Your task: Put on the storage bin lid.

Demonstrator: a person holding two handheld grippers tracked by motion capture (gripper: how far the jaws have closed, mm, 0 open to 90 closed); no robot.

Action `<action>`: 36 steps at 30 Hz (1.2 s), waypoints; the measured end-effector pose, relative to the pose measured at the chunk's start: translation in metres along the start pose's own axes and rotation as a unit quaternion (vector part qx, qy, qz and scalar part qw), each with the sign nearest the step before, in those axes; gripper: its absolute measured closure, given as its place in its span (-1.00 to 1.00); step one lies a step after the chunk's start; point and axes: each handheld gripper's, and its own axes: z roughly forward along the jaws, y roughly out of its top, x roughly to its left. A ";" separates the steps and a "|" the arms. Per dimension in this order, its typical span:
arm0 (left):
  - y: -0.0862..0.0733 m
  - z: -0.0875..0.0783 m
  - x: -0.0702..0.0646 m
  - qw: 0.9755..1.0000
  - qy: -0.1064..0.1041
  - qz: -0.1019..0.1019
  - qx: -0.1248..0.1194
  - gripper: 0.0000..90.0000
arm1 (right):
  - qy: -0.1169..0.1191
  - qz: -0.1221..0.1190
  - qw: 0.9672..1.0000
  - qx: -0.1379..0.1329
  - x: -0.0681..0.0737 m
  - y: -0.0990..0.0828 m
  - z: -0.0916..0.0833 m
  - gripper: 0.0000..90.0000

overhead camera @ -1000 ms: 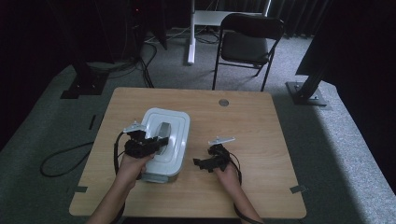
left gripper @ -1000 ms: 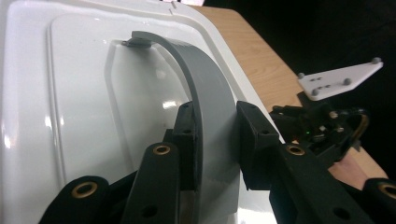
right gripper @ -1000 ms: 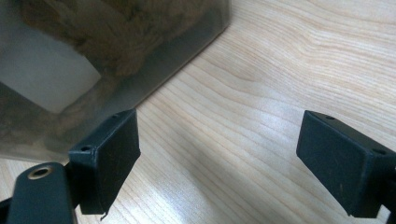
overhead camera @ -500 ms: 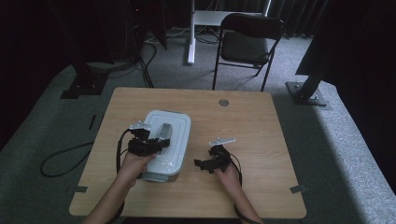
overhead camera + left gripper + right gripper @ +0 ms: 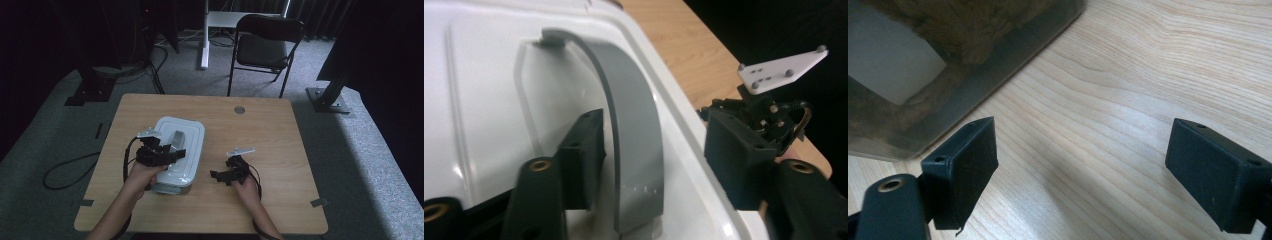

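white plastic box [image 5: 179,150], curved grey handle [image 5: 631,150], smooth wooden table [image 5: 270,135].

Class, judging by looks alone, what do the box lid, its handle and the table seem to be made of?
Lid: probably glossy white plastic, moulded ridges with highlights. Handle: likely matte grey plastic, a smooth curved strap. Table: pale wood or wood-look laminate, visible grain lines.

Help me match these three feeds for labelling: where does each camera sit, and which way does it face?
High view: above the person's side, facing forward and down on the table; both forearms enter from below.
Left gripper view: rides the left gripper, jaws straddling the grey handle on the white lid.
Right gripper view: rides the right gripper, jaws wide over bare wood.
Shared: the box.
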 end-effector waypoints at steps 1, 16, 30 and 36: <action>0.001 -0.003 -0.001 1.000 0.002 0.002 -0.006 -0.12 | -0.001 0.001 1.000 0.000 -0.001 0.000 -0.001 -0.72; -0.007 -0.041 0.027 0.997 0.053 0.015 -0.045 -0.59 | -0.011 0.009 1.000 -0.014 -0.007 0.003 -0.011 -0.72; -0.025 -0.059 0.055 0.991 0.114 0.007 -0.067 -0.99 | -0.017 0.010 1.000 -0.019 -0.010 0.004 -0.016 -0.72; -0.033 -0.066 0.069 0.988 0.138 0.002 -0.072 -0.99 | -0.019 0.013 1.000 -0.018 -0.013 0.003 -0.017 -0.72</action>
